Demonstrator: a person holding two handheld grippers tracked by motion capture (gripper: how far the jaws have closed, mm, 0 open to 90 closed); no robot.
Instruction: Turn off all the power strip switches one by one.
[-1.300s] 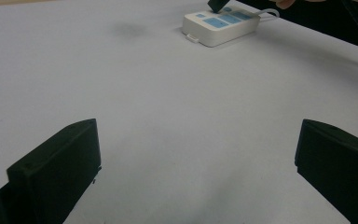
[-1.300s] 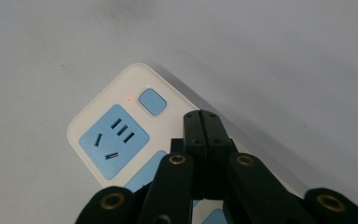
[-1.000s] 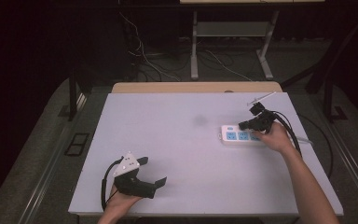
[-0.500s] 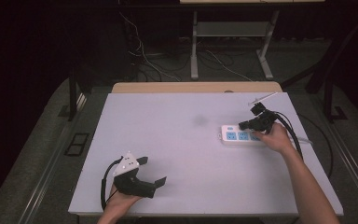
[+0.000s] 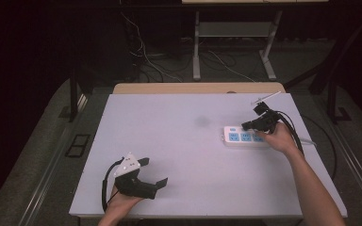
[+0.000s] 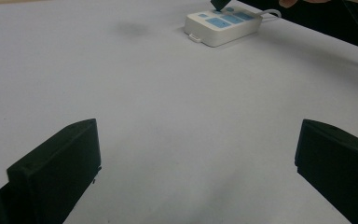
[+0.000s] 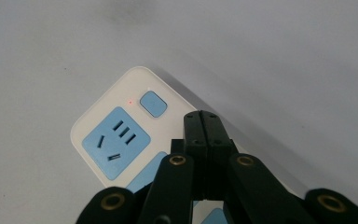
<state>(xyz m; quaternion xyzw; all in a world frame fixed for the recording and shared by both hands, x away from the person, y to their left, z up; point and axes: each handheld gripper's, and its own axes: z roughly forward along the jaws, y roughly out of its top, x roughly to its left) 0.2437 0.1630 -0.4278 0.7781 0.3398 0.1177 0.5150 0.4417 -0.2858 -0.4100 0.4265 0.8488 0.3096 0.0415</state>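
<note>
A white power strip point(image 5: 245, 136) with blue socket faces lies flat on the right half of the white table point(image 5: 184, 155), its cord leading off toward the right edge. The right gripper point(image 5: 254, 125), held in the person's right hand point(image 5: 280, 137), hangs over the strip with its two black jaws pressed together and nothing between them; in the right gripper view the closed tips sit just beside the blue switch button point(image 7: 153, 103), near a small red indicator light point(image 7: 130, 101) and above a blue socket point(image 7: 115, 142). Whether the tips touch the strip cannot be told. The left gripper point(image 5: 153, 181) rests at the near left of the table, well apart from the strip, its jaws spread wide and empty.
</note>
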